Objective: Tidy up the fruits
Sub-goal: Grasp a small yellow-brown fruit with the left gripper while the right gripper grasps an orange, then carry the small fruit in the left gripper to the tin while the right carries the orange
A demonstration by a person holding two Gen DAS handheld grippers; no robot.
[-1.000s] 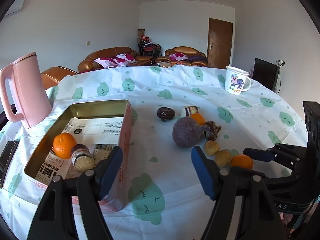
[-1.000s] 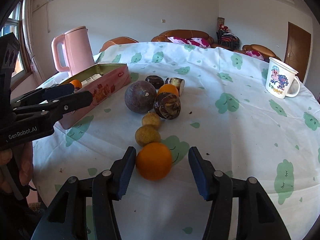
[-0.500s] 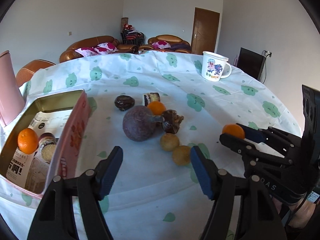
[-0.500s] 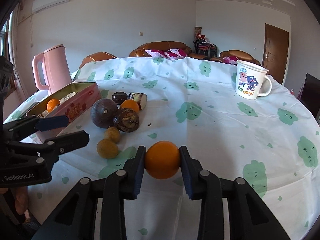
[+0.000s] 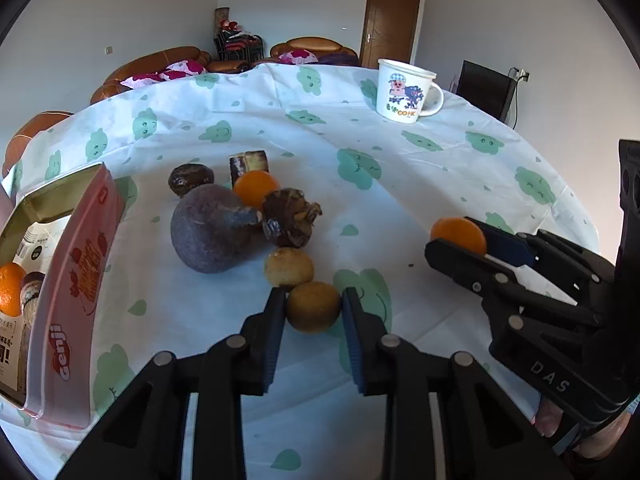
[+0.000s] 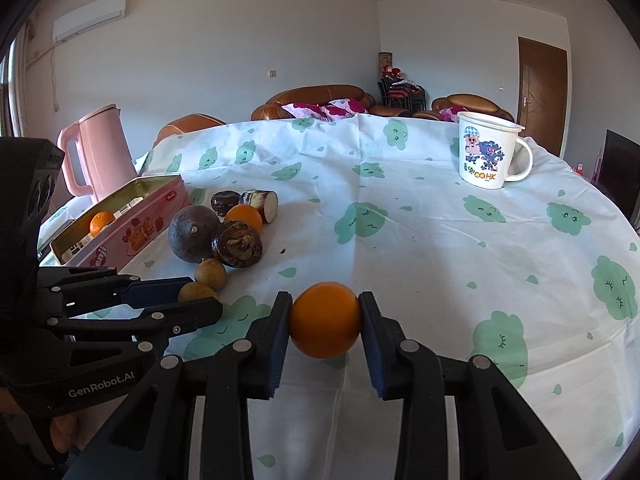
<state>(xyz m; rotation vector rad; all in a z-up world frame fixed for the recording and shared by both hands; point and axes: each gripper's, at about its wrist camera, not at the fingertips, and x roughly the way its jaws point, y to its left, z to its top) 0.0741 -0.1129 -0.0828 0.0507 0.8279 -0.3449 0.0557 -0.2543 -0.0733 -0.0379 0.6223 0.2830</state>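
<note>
Both grippers pinched fruit over the clouded tablecloth.

The right gripper (image 6: pixel 324 326) was pressed onto an orange (image 6: pixel 324 325), its blue pads touching the fruit's two sides, held near the front of the table (image 6: pixel 440 240). The left gripper (image 5: pixel 313 312) was closed on a small brown-yellow fruit (image 5: pixel 313 306) that lay on the cloth, just in front of a second round brownish fruit (image 5: pixel 289 267). Behind these sat a cluster: a large purple fruit (image 5: pixel 208 232), a dark knobbly one (image 5: pixel 290 222), another orange (image 5: pixel 256 188), a dark round piece (image 5: pixel 190 179) and a cut chunk (image 5: pixel 248 161). To the left stood a pink tin (image 5: pixel 76 280) holding an orange (image 5: pixel 10 289). A cartoon mug (image 6: pixel 486 156) and a pink kettle (image 6: pixel 100 152) stood farther back.
</note>
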